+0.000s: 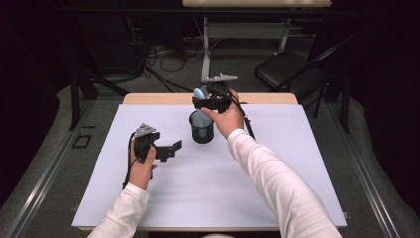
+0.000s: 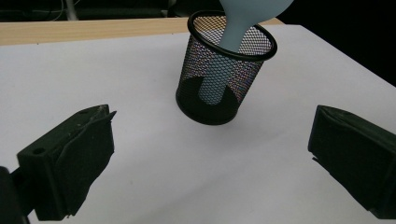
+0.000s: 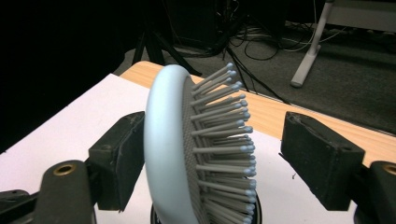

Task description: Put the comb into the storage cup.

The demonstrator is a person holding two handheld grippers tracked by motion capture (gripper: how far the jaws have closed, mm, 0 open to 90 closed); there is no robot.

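- Hairbrush (image 3: 187, 149), pale blue, stands handle-down in the black mesh cup (image 2: 224, 74); head sticks out above the rim, leaning a little.
- Cup sits on the white sheet (image 1: 208, 188) that covers the desk (image 1: 148, 98), at the far middle of the sheet, upright.
- Right gripper (image 1: 210, 101) hovers above the cup at the far side, held from the right by the person's right hand (image 1: 227, 119).
- Right gripper view: brush head stands between the two jaws, bristles pointing to the jaw on the right of that view. A clear gap lies between bristle tips and that jaw. The smooth back sits just beside the other jaw; contact there can't be judged, probably a slight gap. Jaws about half open, not pressing the brush.
- Left gripper (image 1: 168, 149) sits low over the sheet, left of and nearer than the cup, well apart from it, in the left hand (image 1: 141, 166).
- Left gripper view: jaws stand wide, nothing between them; cup and brush handle seen beyond, handle end resting on the cup's floor.
- White sleeves on both forearms.
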